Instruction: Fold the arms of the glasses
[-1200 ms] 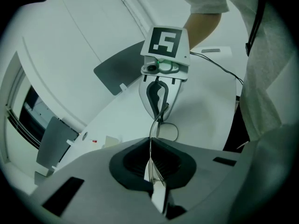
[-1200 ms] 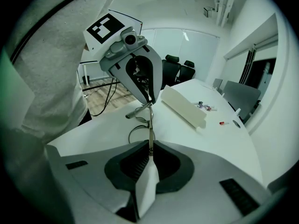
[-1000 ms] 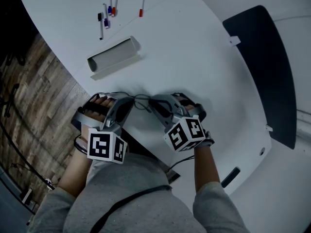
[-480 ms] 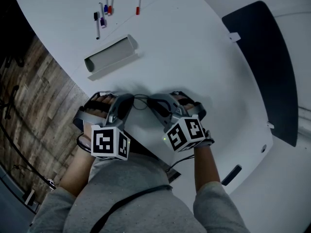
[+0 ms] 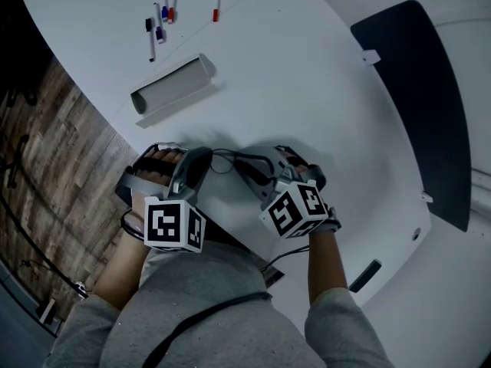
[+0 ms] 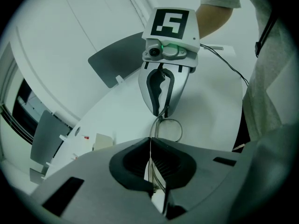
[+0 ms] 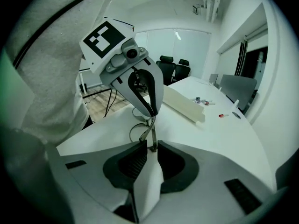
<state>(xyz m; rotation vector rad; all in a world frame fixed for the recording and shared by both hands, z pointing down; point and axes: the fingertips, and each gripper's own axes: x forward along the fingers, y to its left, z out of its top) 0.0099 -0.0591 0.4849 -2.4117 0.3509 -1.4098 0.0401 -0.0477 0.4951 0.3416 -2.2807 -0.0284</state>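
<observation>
We hold thin dark wire-framed glasses point(image 6: 171, 127) at the near edge of the white table point(image 5: 307, 90). Our left gripper point(image 6: 152, 146) clamps the frame. The right gripper point(image 7: 149, 147) has jaws that have just been opening, slack around one arm. The glasses are likely light, springy and easily bent, so we'd grip near the hinge.

Your white table point(image 5: 307, 90) carried a long pale trough point(image 5: 173, 90) lying on it, a cluster of markers point(image 5: 159, 25) beyond that, one red-capped marker point(image 5: 216, 4) apart, and what looked like a dark panel point(image 5: 414, 106) to your right.
</observation>
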